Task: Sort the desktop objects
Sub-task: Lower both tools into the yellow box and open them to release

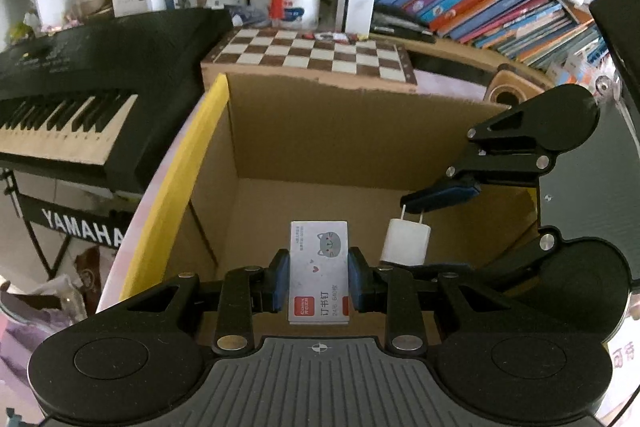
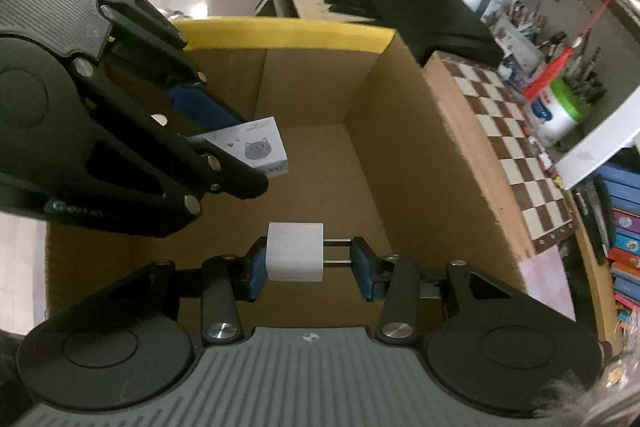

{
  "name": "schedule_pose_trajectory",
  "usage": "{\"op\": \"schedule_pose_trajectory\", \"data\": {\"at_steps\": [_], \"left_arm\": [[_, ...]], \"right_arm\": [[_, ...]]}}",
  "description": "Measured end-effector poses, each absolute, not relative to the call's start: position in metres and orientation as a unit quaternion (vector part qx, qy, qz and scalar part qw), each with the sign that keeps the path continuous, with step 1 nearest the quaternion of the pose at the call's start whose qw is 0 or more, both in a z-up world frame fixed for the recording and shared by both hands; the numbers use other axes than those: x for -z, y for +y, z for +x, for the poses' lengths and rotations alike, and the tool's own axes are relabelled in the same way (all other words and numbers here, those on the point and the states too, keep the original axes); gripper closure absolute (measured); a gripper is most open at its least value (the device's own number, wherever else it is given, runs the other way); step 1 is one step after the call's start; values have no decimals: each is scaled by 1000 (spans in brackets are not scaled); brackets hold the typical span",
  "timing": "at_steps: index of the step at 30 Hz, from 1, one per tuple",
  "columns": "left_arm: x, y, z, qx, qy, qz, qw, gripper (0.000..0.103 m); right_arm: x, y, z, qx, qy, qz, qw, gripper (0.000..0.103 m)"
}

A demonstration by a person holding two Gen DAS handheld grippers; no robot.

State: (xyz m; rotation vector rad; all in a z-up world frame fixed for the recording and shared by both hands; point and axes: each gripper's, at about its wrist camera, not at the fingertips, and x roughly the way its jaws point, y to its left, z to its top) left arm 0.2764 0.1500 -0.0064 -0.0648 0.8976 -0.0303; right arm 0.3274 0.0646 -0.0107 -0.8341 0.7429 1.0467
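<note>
Charger clamped in right claw — over box.

"YAMAHA" in white across the keyboard stand's black banner. The small box with the cat drawing reads 订书钉, with finer print too small to read.

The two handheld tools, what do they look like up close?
Both match: the left tool and right tool have matte black linkage arms with silver rivets, blue pads on the fingers, round black discs either side, and a ribbed grey body bearing a small crosshair mark. No cables or sleeves show.
</note>
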Motion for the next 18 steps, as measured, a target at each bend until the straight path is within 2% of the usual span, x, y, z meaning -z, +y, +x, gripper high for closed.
{"op": "schedule_pose_trajectory", "data": {"at_steps": [18], "left_arm": [[19, 152, 277, 7, 450, -20, 893, 74]], "right_arm": [[27, 77, 332, -472, 372, -406, 688, 62]]}}
